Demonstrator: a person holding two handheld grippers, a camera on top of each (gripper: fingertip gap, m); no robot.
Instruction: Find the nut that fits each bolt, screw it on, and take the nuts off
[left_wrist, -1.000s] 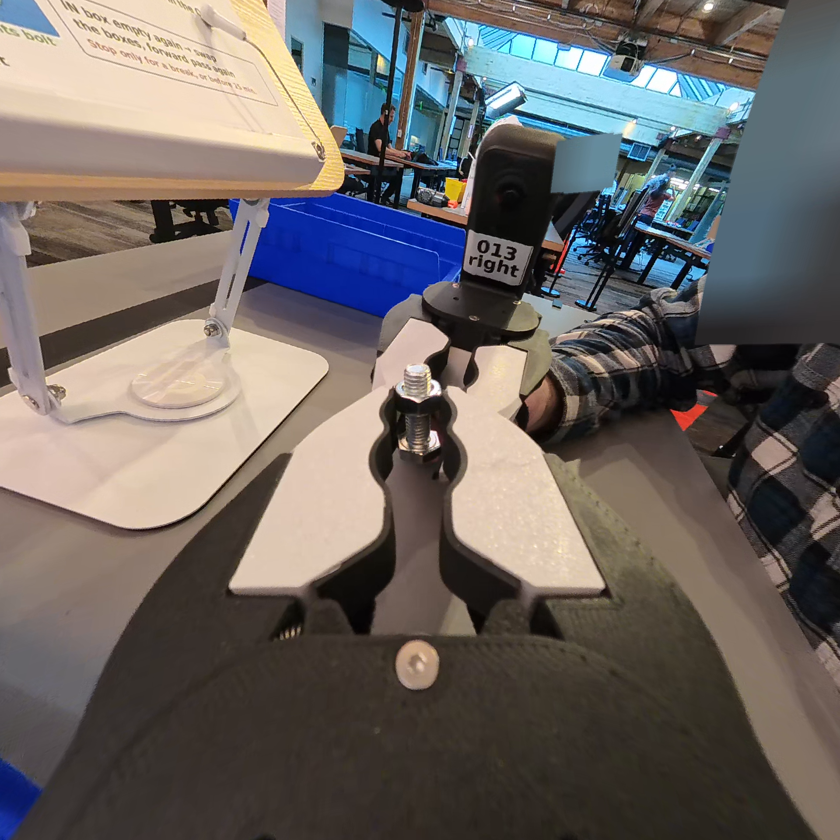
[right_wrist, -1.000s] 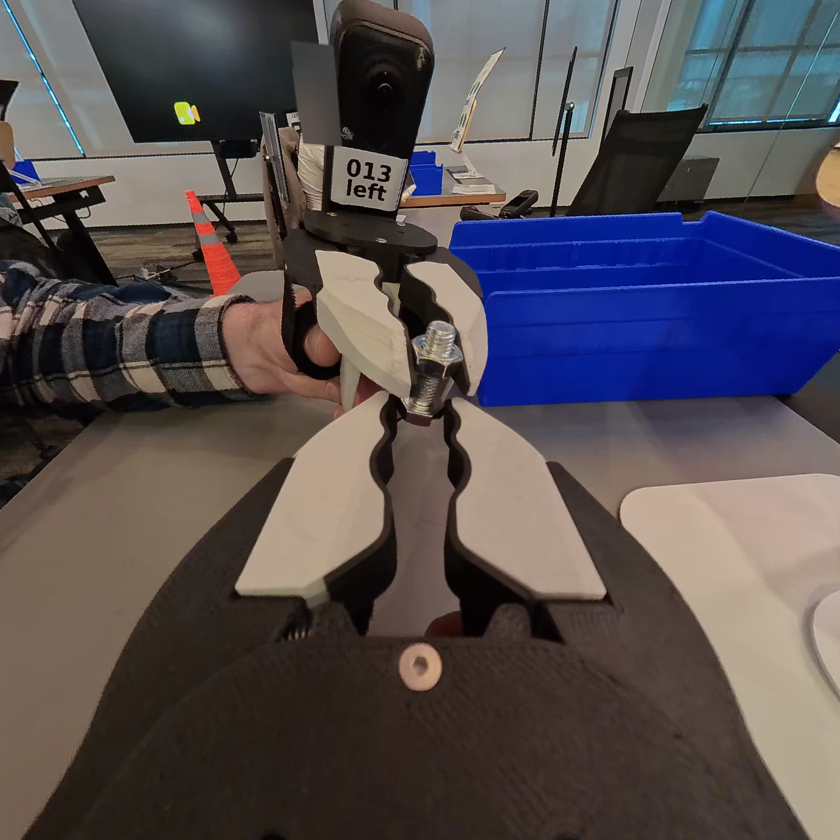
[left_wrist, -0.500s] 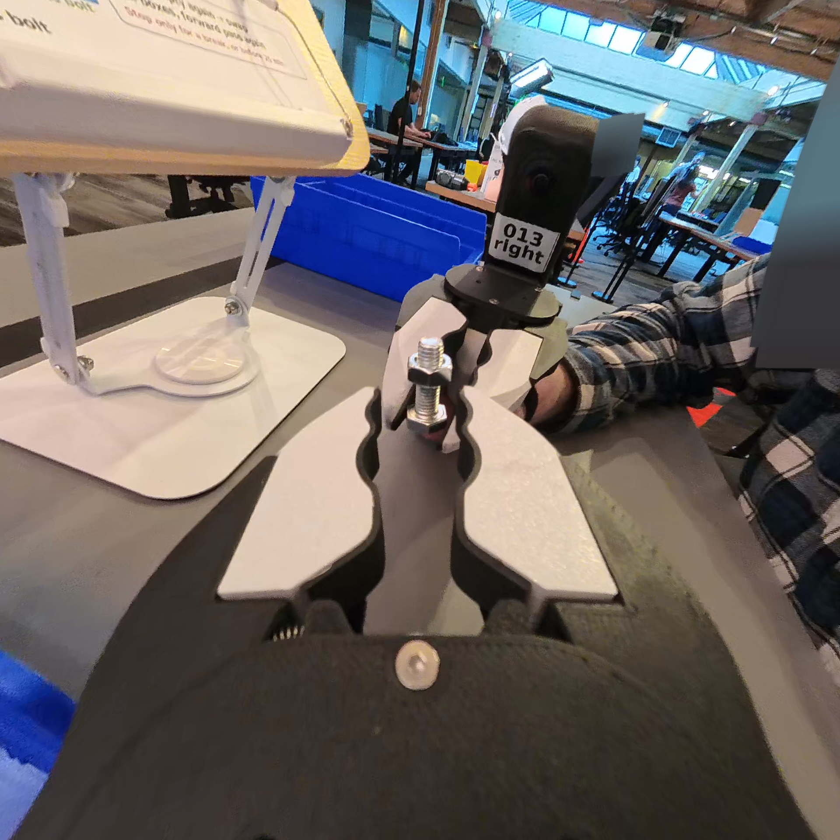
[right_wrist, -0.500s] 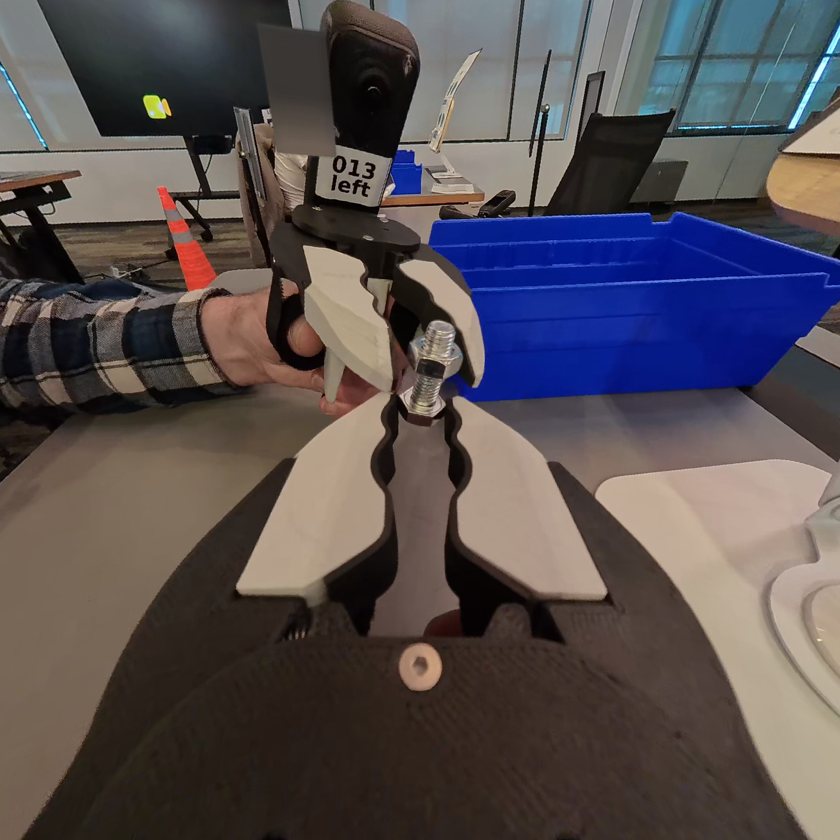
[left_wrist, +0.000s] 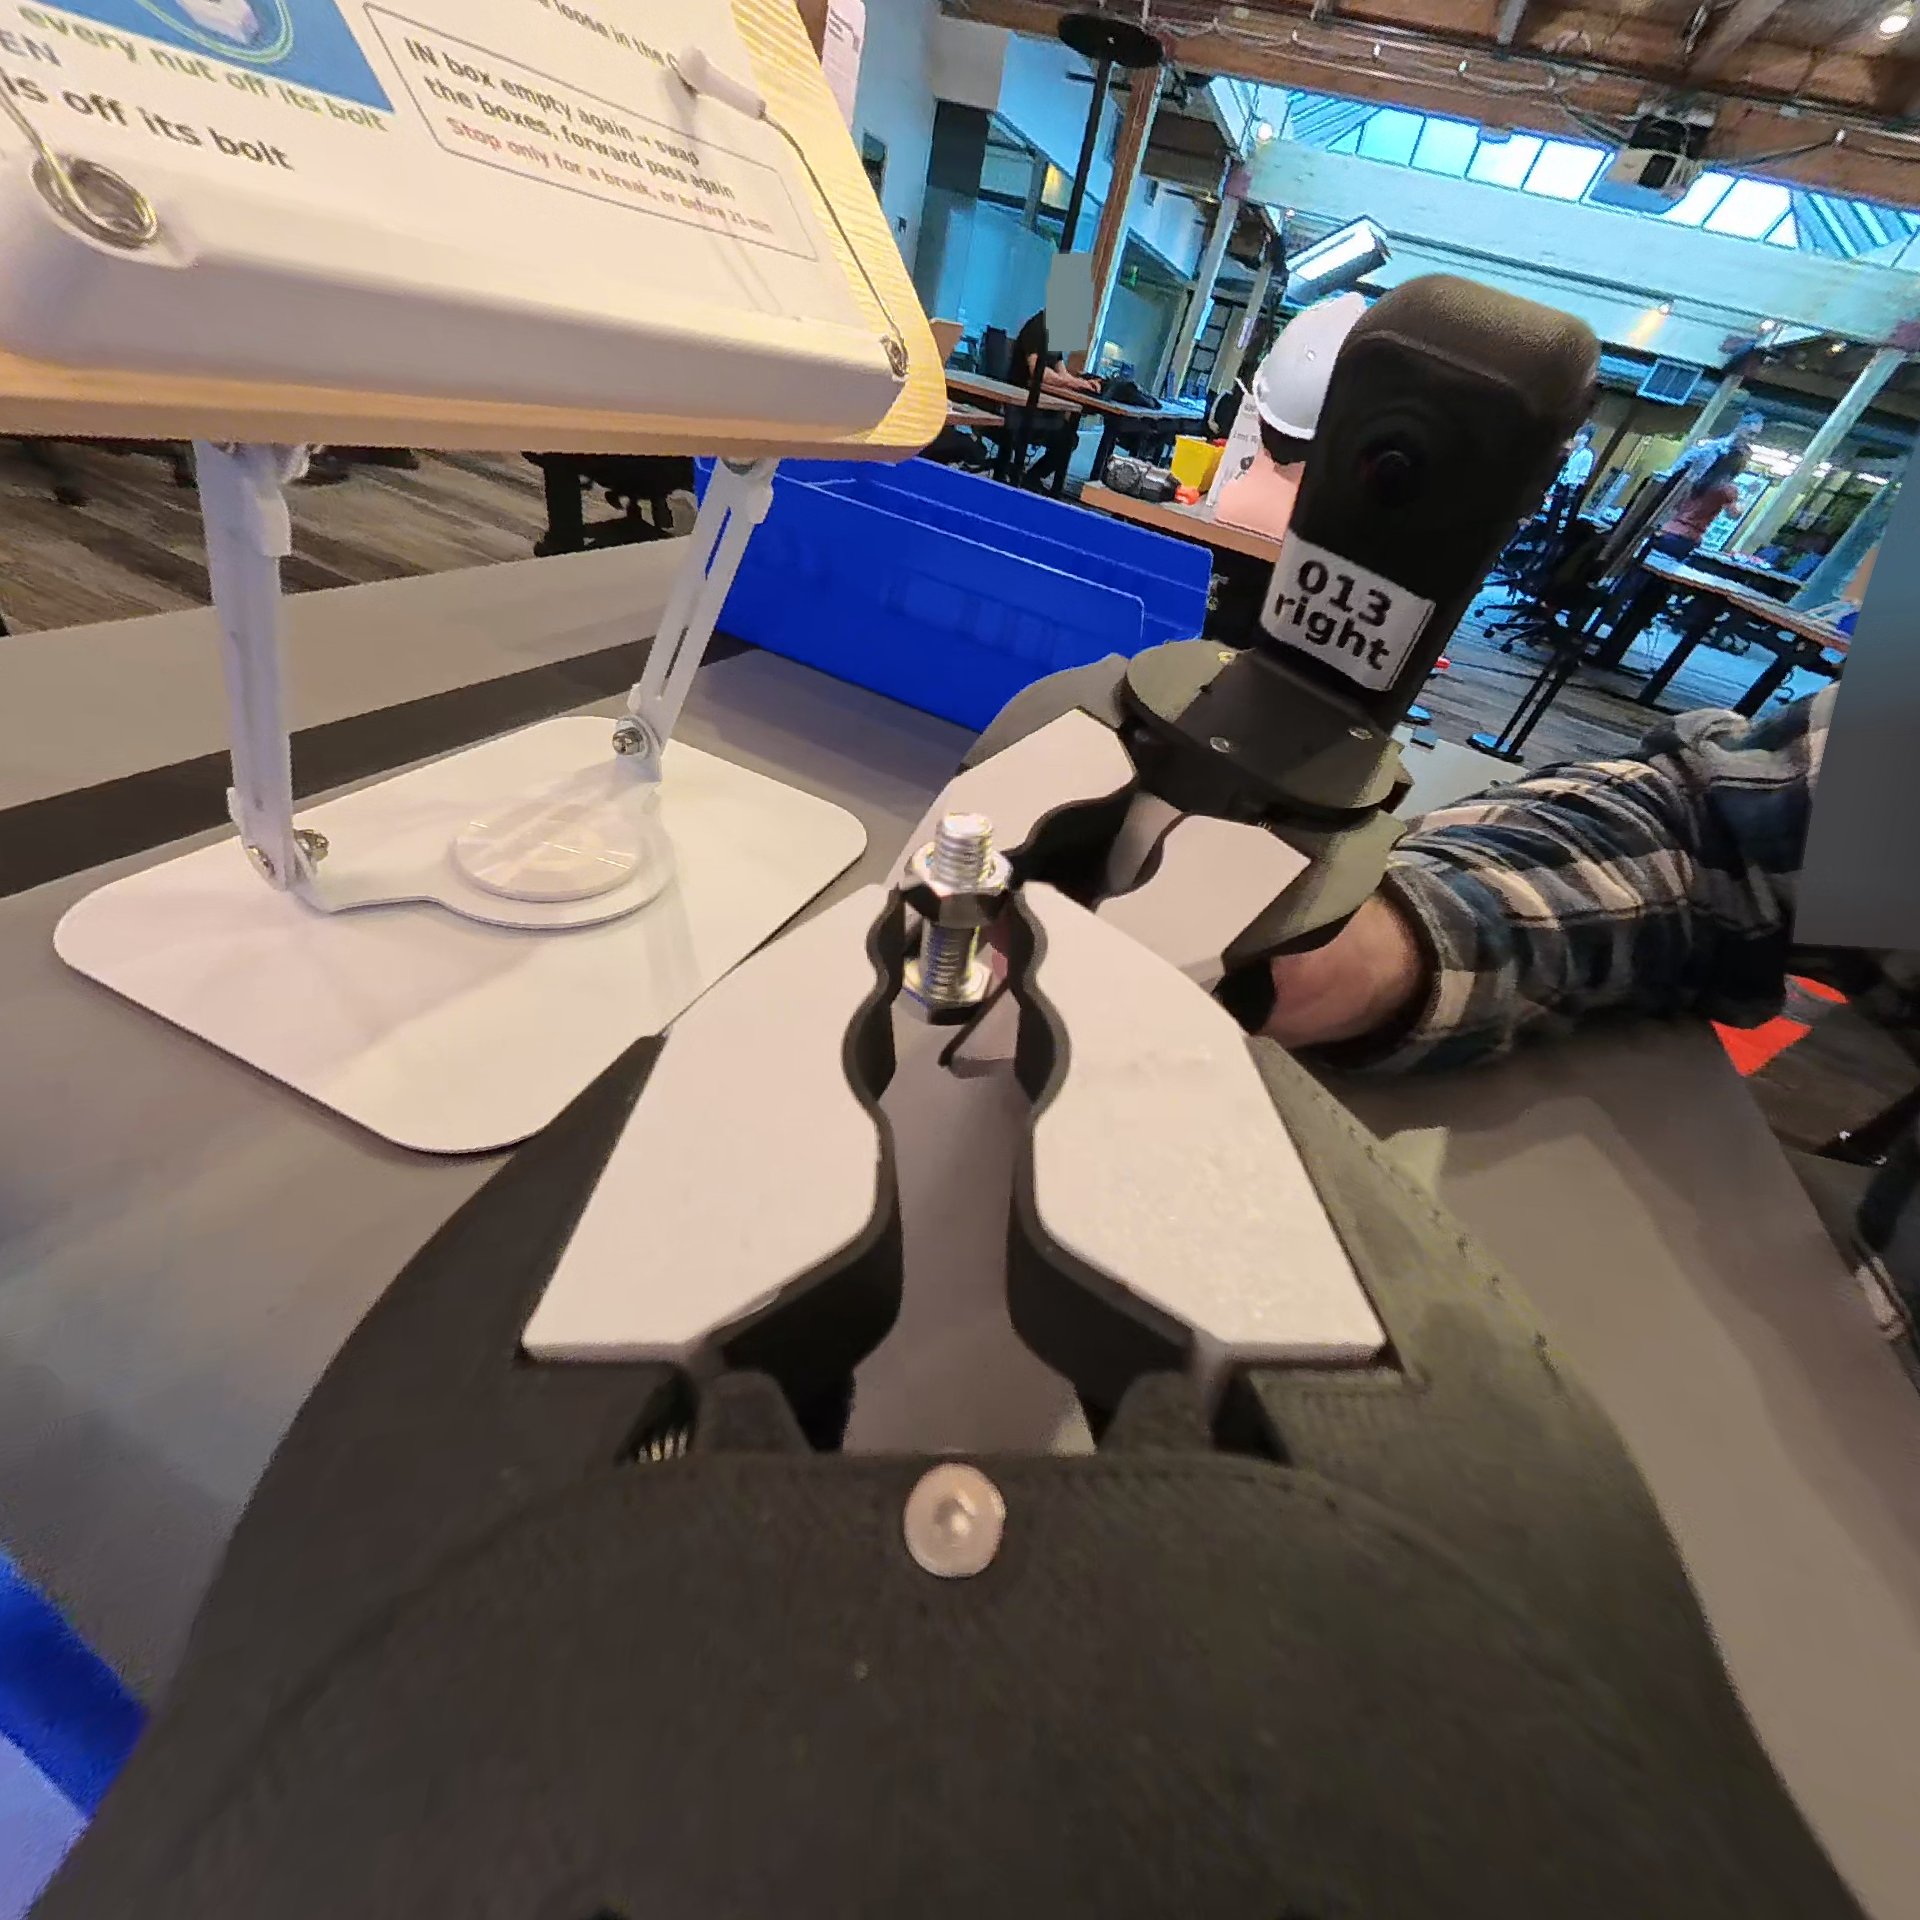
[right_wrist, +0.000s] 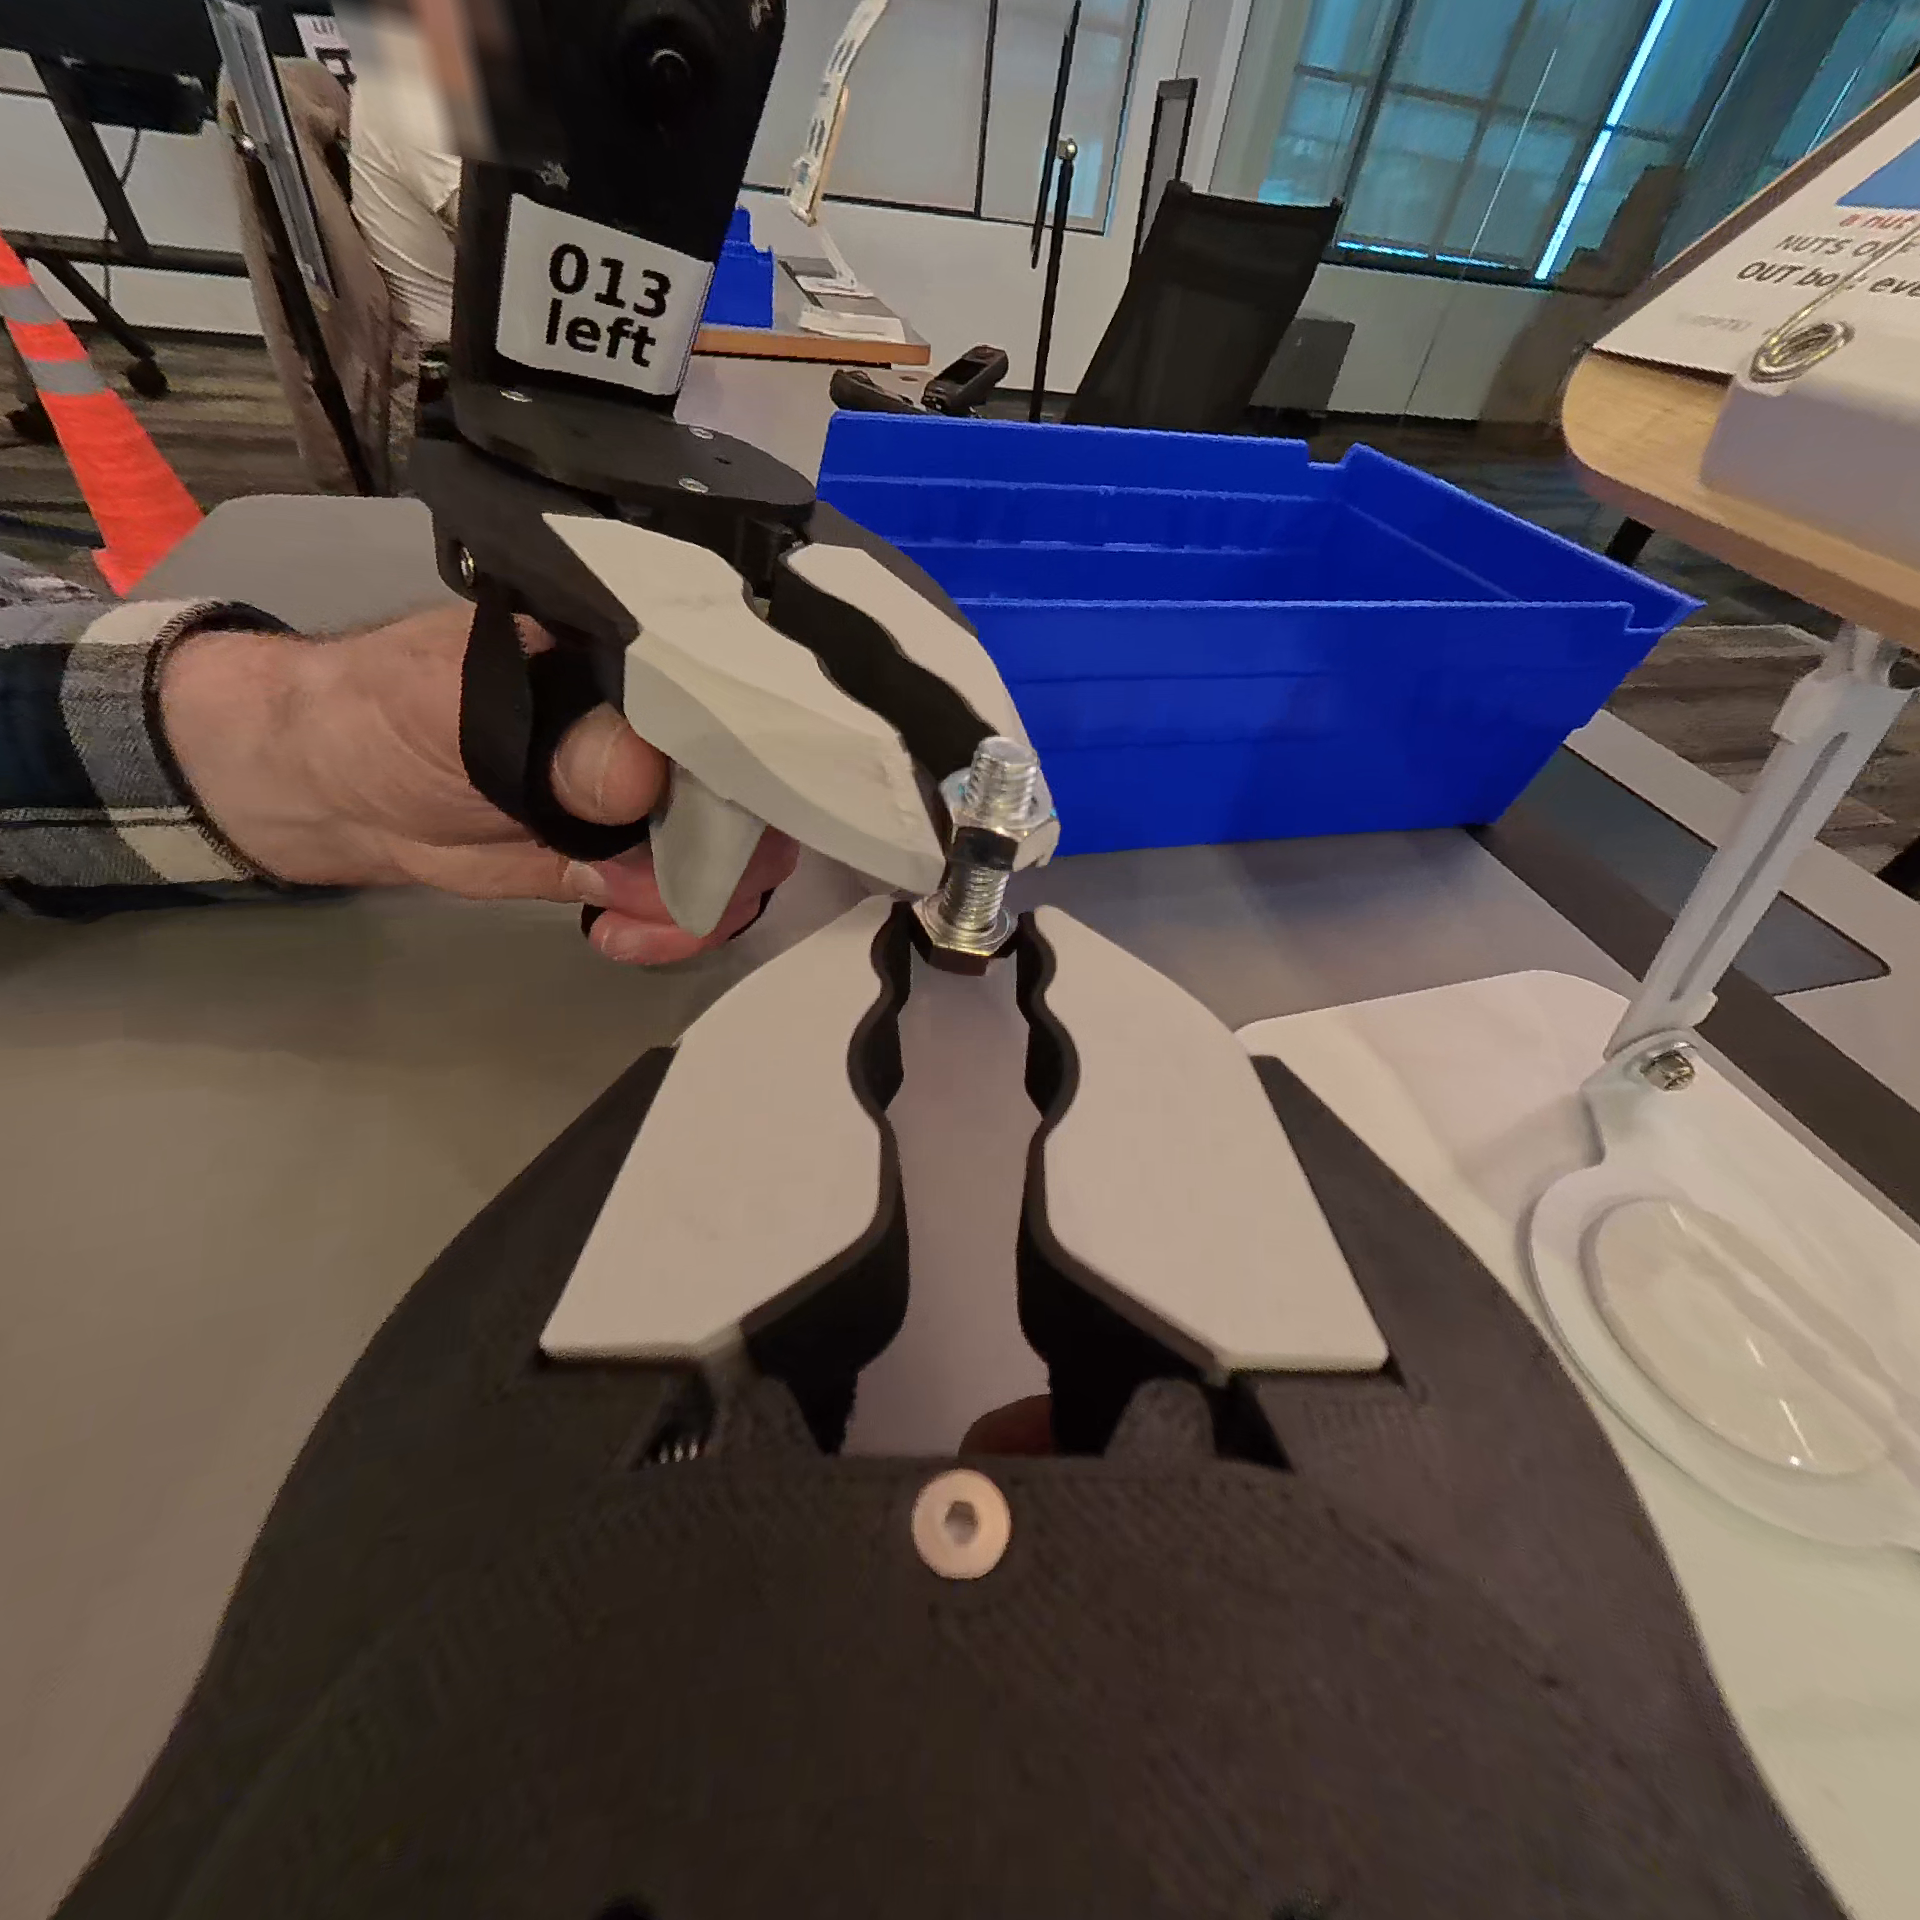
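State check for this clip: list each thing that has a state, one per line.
Bolt: upright, head down, clamped at the head by the right gripper.
Nut: threaded partway down the bolt, thread tip showing above it, gripped by the left gripper.
Blue bin: open-topped, on the table; no contents visible.
Document stand: propped up, sheet clipped on.

Off-task gear around the grey worktop (left_wrist: 260, 1226)

A blue bin (right_wrist: 1299, 665) sits at the worktop's far edge, its inside hidden from here. Beside it a white stand (left_wrist: 447, 935) rests its flat base on the worktop, two thin legs rising to a tilted board (left_wrist: 436, 229) with a printed sheet clipped on. Past the worktop's edge: an orange cone (right_wrist: 94, 436) on the floor, a black chair (right_wrist: 1195, 301) by the windows, desks further back with a person (left_wrist: 1039, 353) seated at one.
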